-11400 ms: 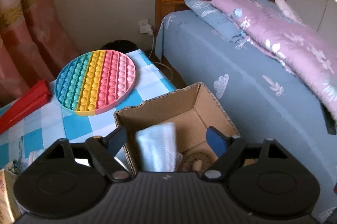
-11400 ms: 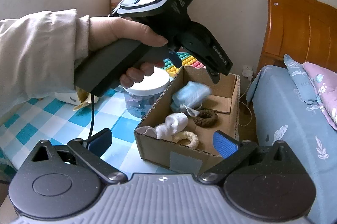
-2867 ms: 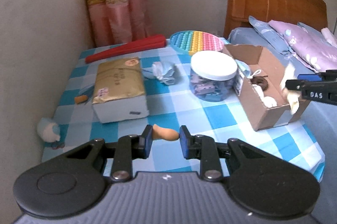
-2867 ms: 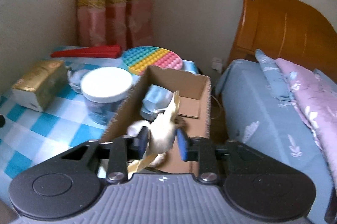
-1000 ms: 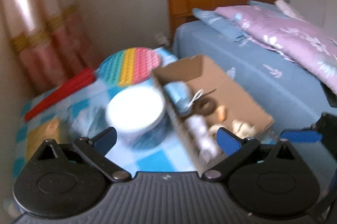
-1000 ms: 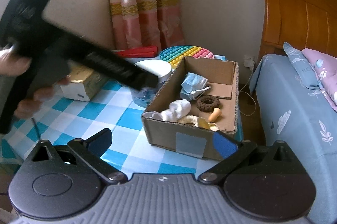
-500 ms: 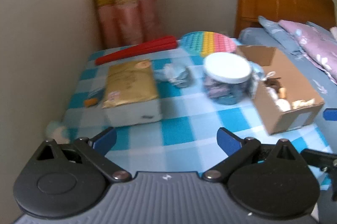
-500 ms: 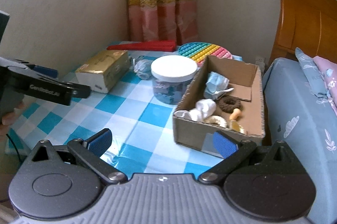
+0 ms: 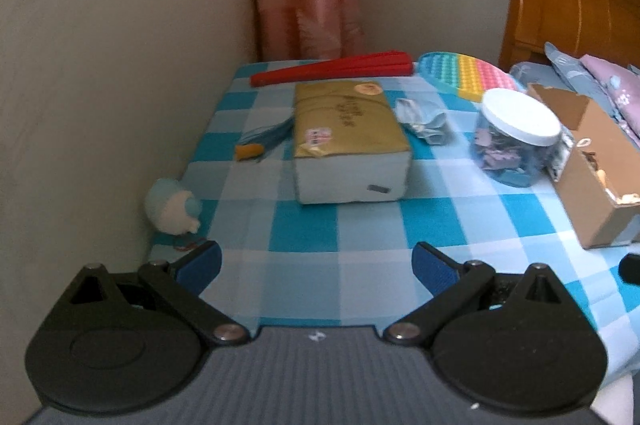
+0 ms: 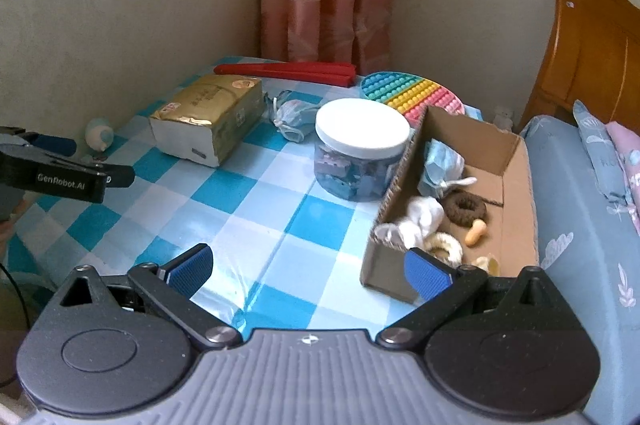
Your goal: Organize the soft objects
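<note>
A cardboard box point(image 10: 516, 161) at the table's right edge holds a blue mask point(image 10: 442, 165), a white sock point(image 10: 420, 221), a brown ring point(image 10: 464, 209), a cream ring point(image 10: 444, 247) and an orange piece point(image 10: 476, 233). The box also shows in the left wrist view point(image 9: 592, 161). A blue-white plush ball point(image 9: 174, 205) sits at the table's left edge by the wall. A crumpled blue mask point(image 9: 424, 121) lies beside the gold tissue pack point(image 9: 344, 129). My left gripper point(image 9: 316, 265) is open and empty above the near table. My right gripper point(image 10: 308, 271) is open and empty.
A white-lidded jar point(image 10: 362, 149) stands left of the box. A rainbow pop-it disc point(image 10: 412, 95) and a red folded fan point(image 10: 286, 71) lie at the back. A small orange item point(image 9: 248, 151) lies by the tissue pack. The wall runs along the left, a bed point(image 10: 580, 225) on the right.
My left gripper has swung away from the box to the table's left side, open and empty. The orange piece now lies in the box. My right gripper has drawn back.
</note>
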The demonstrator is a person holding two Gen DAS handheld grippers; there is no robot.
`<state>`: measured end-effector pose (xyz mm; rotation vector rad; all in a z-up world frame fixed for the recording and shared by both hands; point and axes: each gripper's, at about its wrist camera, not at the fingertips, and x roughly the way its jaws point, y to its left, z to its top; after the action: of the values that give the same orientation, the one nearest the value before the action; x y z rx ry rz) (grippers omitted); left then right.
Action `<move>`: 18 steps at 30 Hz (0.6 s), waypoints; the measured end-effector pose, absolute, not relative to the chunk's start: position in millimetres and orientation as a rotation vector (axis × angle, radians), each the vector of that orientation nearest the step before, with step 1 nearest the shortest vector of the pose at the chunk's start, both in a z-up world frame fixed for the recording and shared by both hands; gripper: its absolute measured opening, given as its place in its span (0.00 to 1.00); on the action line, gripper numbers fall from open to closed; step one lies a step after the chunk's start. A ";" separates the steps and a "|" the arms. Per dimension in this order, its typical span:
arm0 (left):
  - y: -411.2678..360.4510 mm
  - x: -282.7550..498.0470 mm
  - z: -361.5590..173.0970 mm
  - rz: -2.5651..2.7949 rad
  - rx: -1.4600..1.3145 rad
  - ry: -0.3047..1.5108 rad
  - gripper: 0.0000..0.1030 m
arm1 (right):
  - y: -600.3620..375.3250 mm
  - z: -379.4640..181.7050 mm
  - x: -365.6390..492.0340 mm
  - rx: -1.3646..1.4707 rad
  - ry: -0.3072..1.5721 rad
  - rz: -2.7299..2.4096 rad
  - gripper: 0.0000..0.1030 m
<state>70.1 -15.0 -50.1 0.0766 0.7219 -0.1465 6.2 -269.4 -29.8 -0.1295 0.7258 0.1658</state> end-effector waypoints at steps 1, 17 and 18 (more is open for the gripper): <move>-11.9 71.5 -51.0 -0.139 0.072 0.720 0.98 | -267.8 -28.7 9.4 -0.134 0.727 0.169 1.00; 16.8 93.3 -60.1 -0.116 0.049 0.726 0.98 | -235.8 4.2 111.7 -0.221 0.722 0.279 1.00; 17.5 94.8 -60.7 -0.115 0.050 0.729 0.98 | -234.7 6.8 121.2 -0.232 0.720 0.290 1.00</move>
<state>94.8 17.5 -60.7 0.0504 0.7290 -0.1146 121.2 -234.7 6.8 -0.2318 0.7200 0.2900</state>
